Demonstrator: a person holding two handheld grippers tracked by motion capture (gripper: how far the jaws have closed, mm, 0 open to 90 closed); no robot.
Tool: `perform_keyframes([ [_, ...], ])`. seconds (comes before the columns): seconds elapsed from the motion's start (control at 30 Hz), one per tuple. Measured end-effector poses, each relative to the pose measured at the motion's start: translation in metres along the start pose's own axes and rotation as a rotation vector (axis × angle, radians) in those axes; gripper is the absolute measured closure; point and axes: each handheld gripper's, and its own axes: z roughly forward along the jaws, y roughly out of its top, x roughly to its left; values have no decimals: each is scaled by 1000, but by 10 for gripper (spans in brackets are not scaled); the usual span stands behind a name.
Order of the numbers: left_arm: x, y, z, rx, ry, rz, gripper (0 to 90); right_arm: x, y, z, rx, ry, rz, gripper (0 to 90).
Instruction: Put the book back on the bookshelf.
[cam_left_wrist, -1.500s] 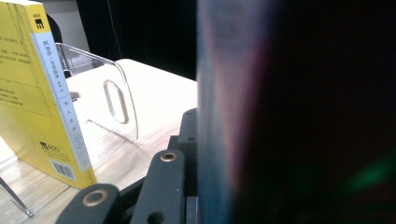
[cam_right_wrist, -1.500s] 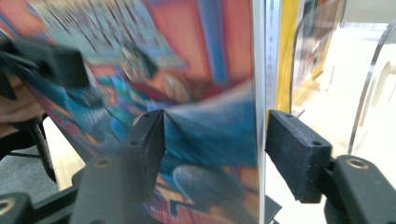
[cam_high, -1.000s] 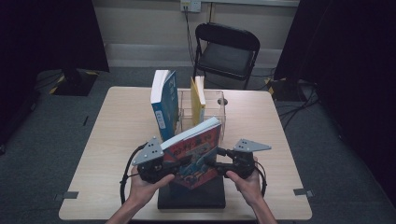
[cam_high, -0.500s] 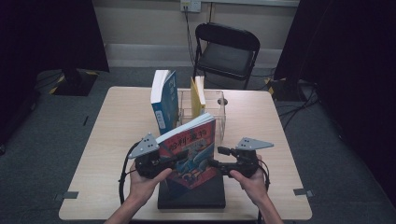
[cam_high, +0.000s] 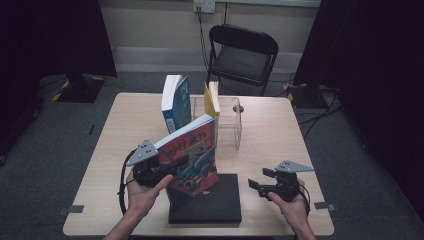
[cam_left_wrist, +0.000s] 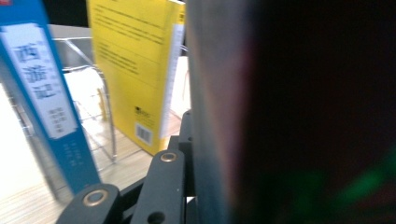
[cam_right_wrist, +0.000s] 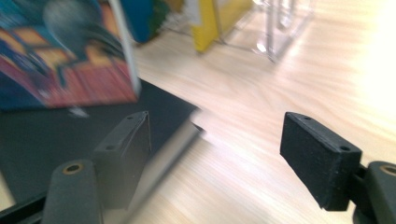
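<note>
Here, left tool (cam_high: 172, 165) clamping tilted colourful book (cam_high: 192, 160), right tool (cam_high: 257, 184) wide, empty, apart.

The high view looks forward and down from above the person's side onto the whole light wooden surface (cam_high: 280, 135). The left gripper view sits very near the colourful illustrated book (cam_left_wrist: 299, 112). The right gripper view skims low across the surface. All 3 share the upright yellow paperback book (cam_high: 212, 99).

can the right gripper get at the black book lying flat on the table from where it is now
Probably yes. The right gripper has just been opening, nothing between its jaws, beside the black book's right edge. The colourful book, clamped in the left gripper, stands on its left part.
</note>
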Motion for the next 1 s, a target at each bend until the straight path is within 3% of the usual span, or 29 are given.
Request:
perform_keyframes([
  [0.2, 5, 2, 3, -3, 27, -35, 747, -15, -14, -1, 32, -69, 25, 210],
  [0.43, 5, 13, 6, 12, 69, -5, 747, -34, -31, 8, 97, -148, 60, 167],
  [0.53, 7, 16, 8, 13, 93, -13, 748, -33, -32, 12, 121, -184, 35, 167],
  [0.6, 9, 18, 9, 11, 103, -32, 748, -33, -33, 14, 133, -186, 29, 165],
  [0.83, 10, 28, 15, 17, 163, -26, 748, -35, -37, 22, 186, -189, 15, 158],
  [1.0, 10, 36, 21, -4, 208, -46, 748, -30, -39, 27, 217, -219, -28, 143],
])
